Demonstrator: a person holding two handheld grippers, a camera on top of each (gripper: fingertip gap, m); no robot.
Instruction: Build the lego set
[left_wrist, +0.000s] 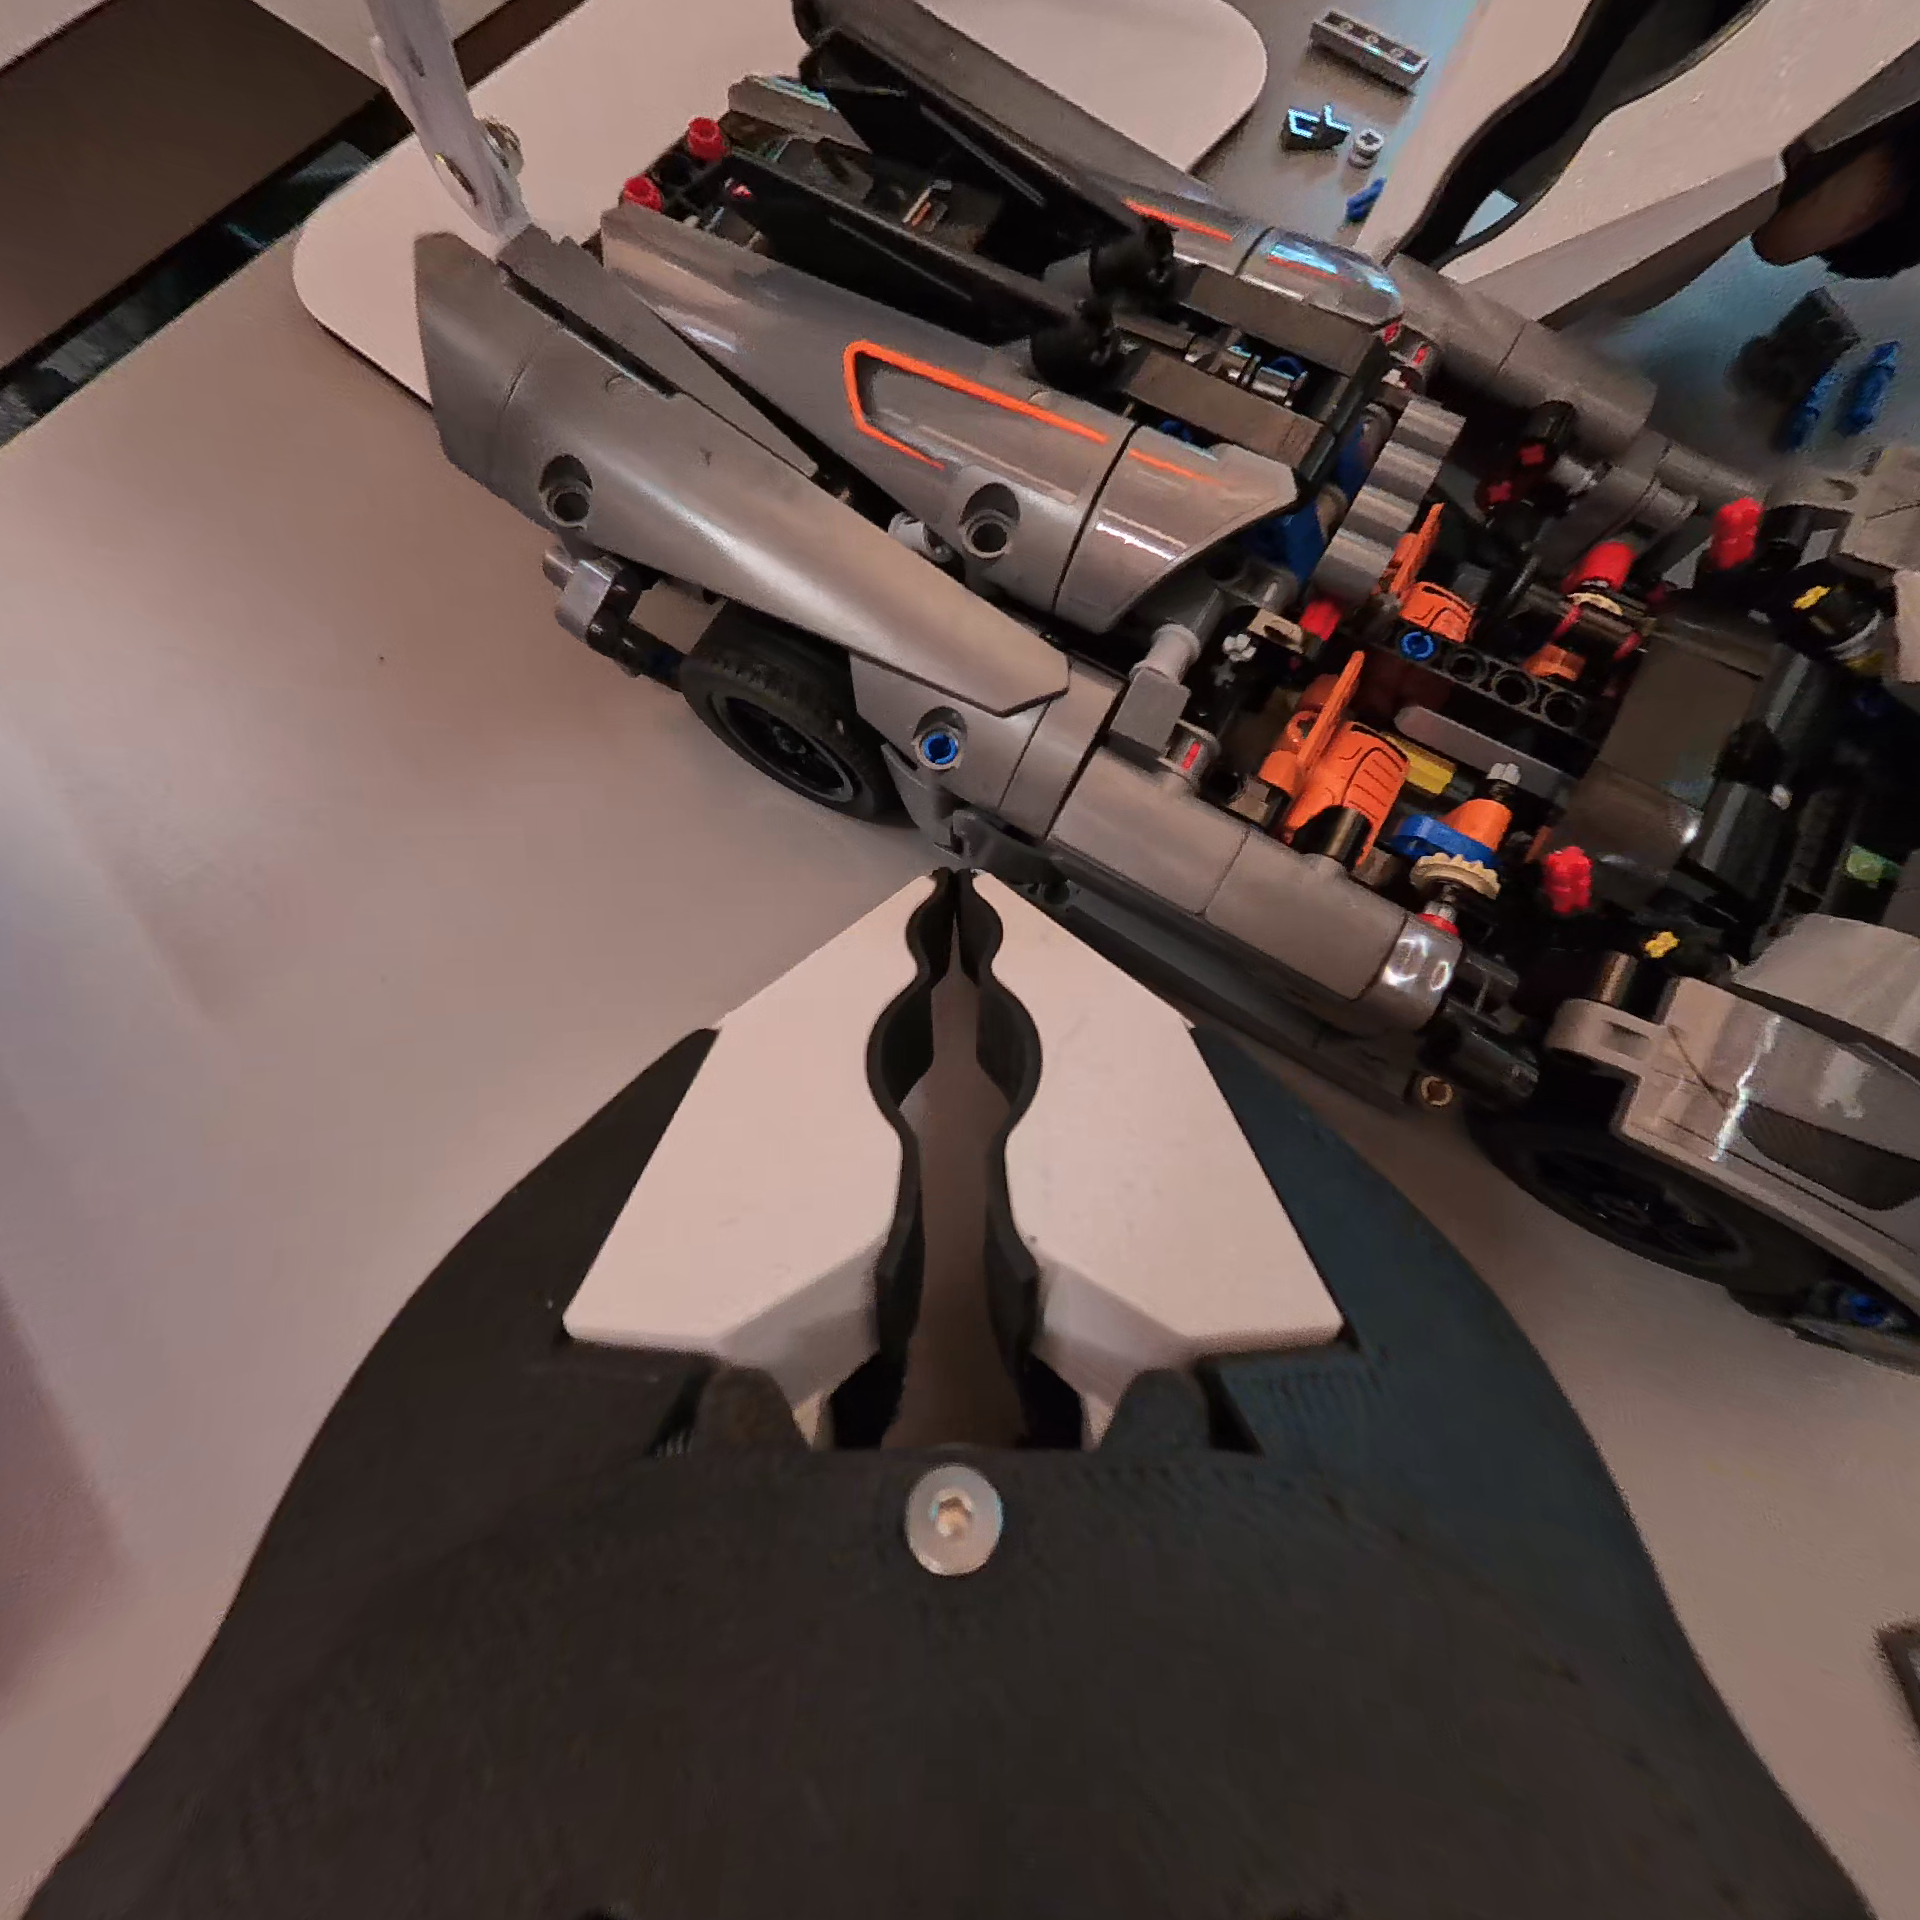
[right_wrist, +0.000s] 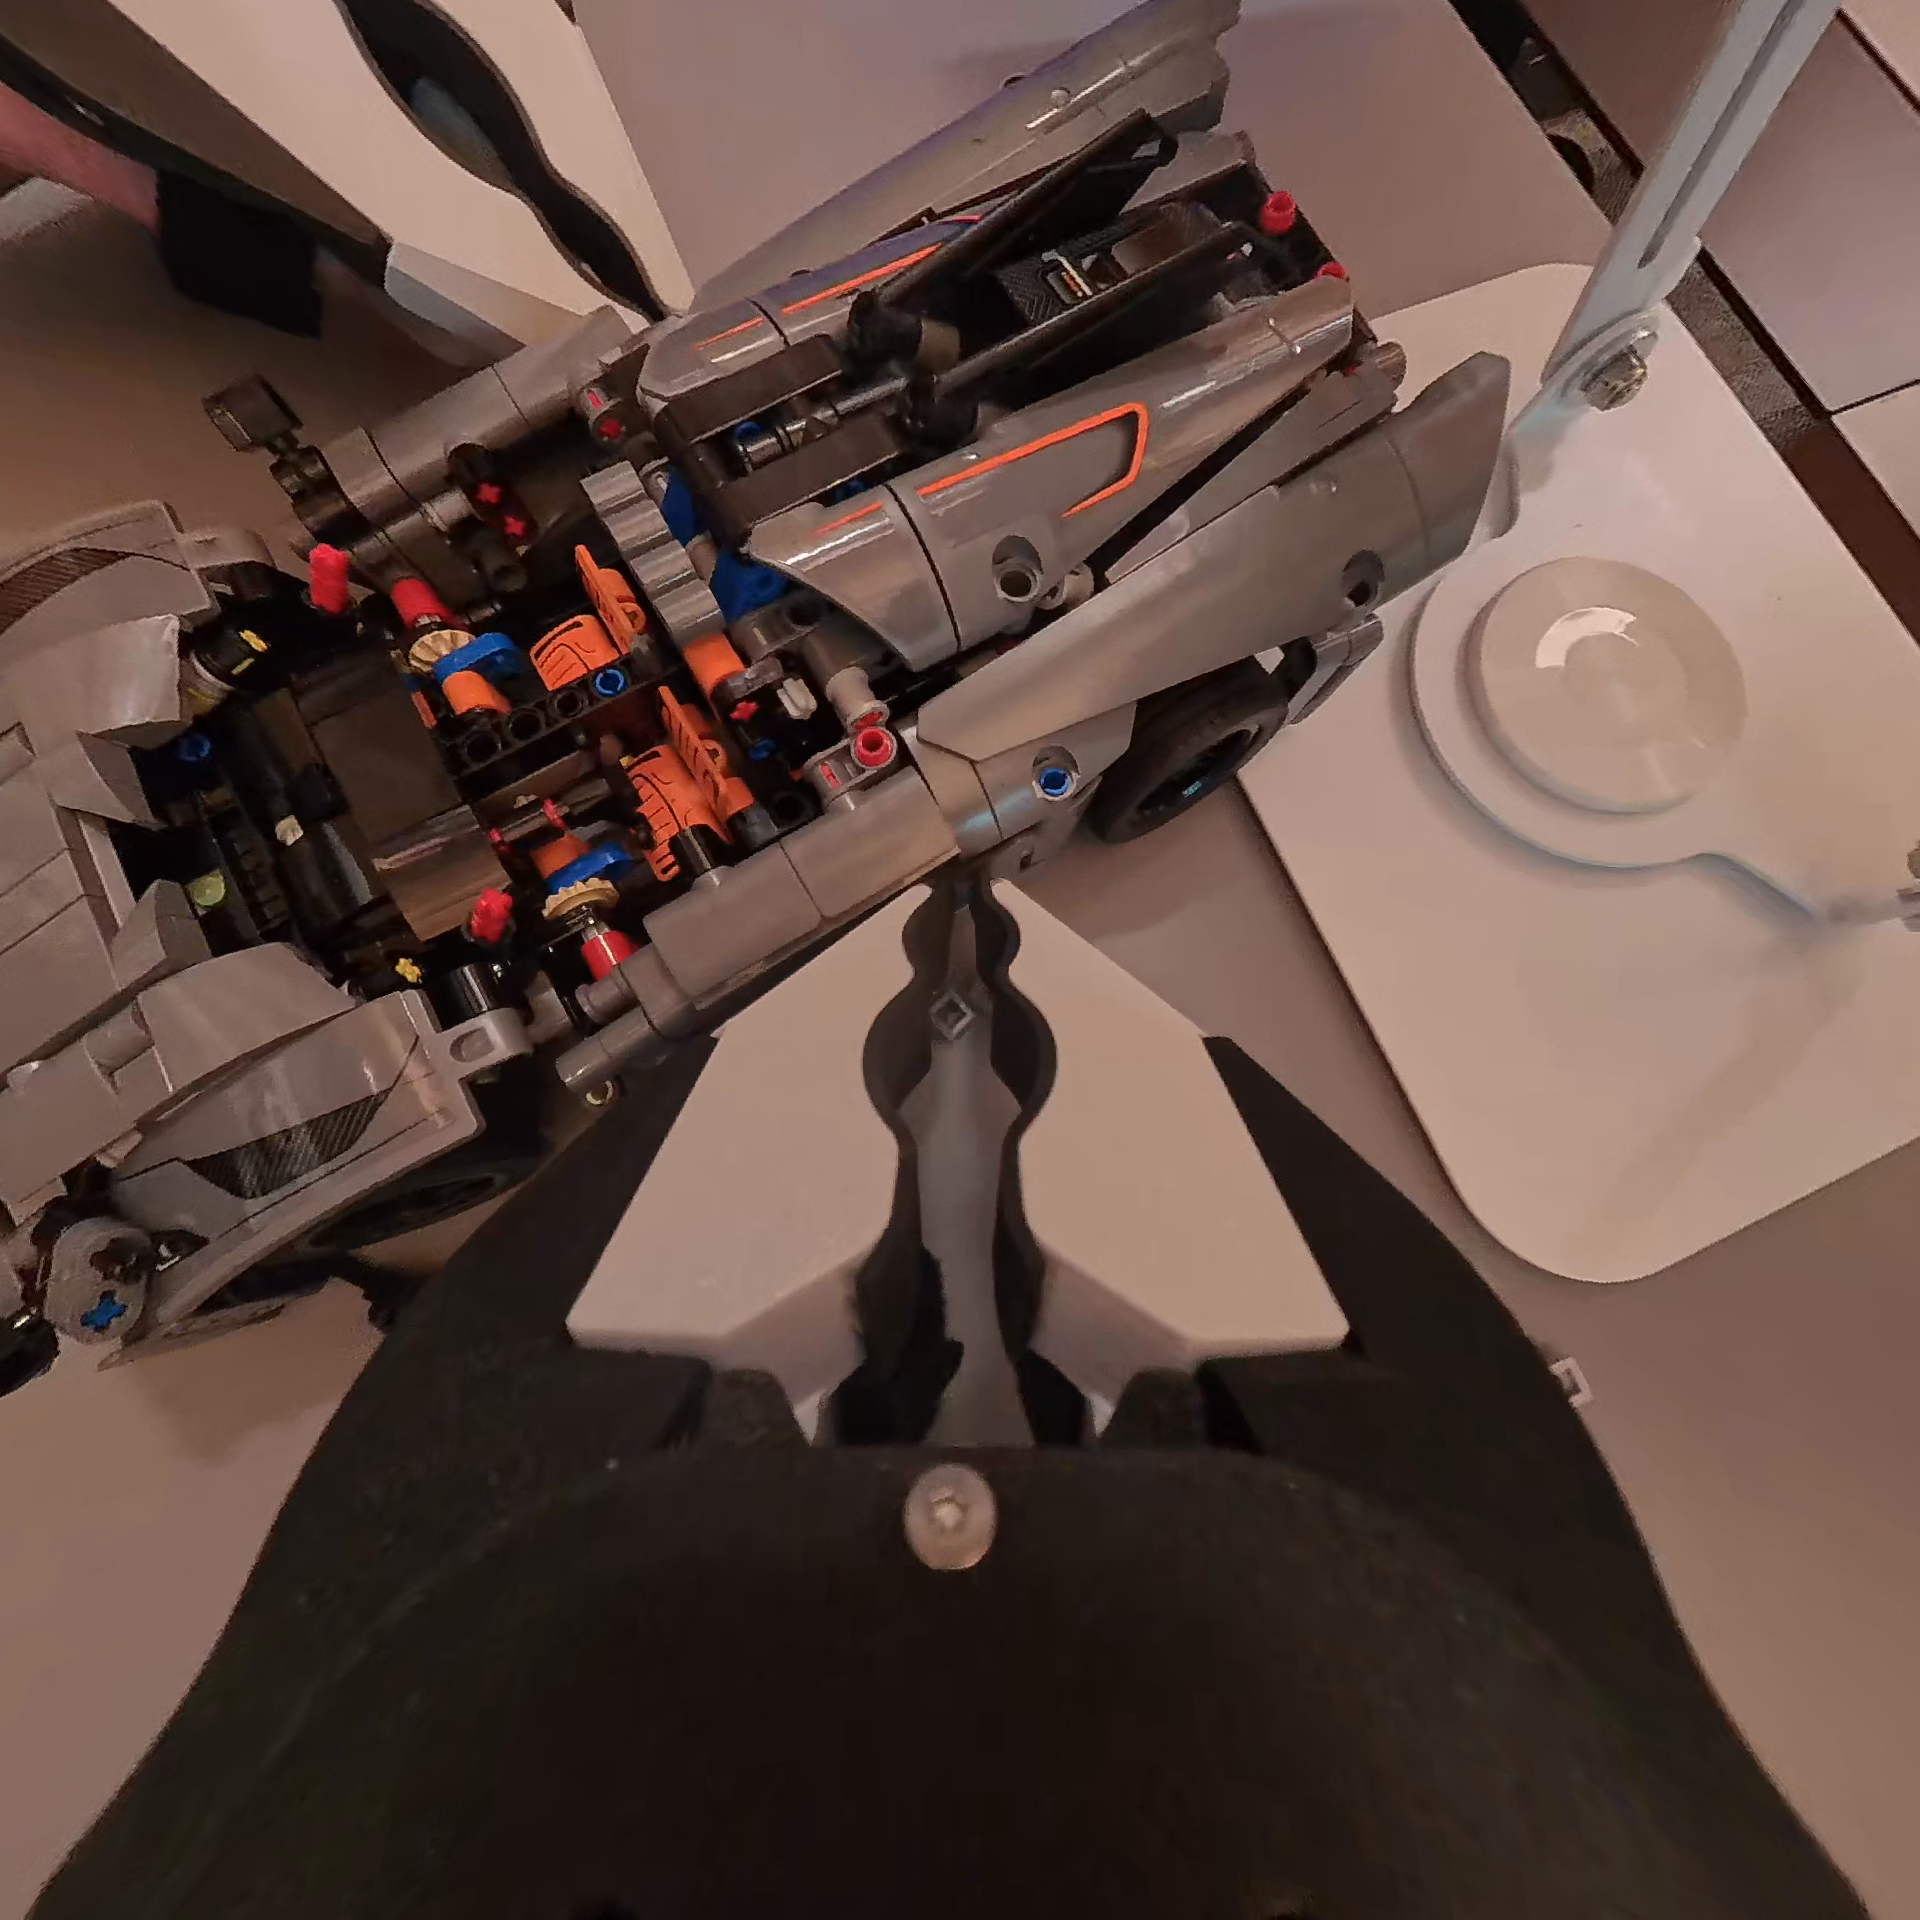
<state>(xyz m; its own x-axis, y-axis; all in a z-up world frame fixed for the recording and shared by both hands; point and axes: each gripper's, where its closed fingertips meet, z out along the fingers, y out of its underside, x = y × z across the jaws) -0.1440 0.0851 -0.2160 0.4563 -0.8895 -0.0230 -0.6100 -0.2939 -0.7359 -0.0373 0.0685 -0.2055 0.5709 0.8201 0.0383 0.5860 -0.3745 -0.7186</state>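
Note:
A grey lego car (left_wrist: 790, 540) with orange stripes and an open middle full of orange, red and blue parts lies on the table; it also shows in the right wrist view (right_wrist: 935, 520). My left gripper (left_wrist: 954, 883) is shut, its tips against the car's lower side edge just behind a front wheel (left_wrist: 790, 717); nothing shows between the fingers. My right gripper (right_wrist: 971, 888) is shut on a grey lego piece (right_wrist: 951, 1101), tips at the car's opposite side behind the other wheel (right_wrist: 1184, 758). Each gripper's fingers show beyond the car in the other view (left_wrist: 1507, 156) (right_wrist: 540, 177).
A white base plate (right_wrist: 1558, 1039) with a round dome (right_wrist: 1600, 686) and a slanted metal bracket (right_wrist: 1662, 208) lies beside the car's nose; the bracket shows in the left wrist view (left_wrist: 436, 114). Loose grey, black and blue pieces (left_wrist: 1366, 47) (left_wrist: 1839, 390) lie beyond the car.

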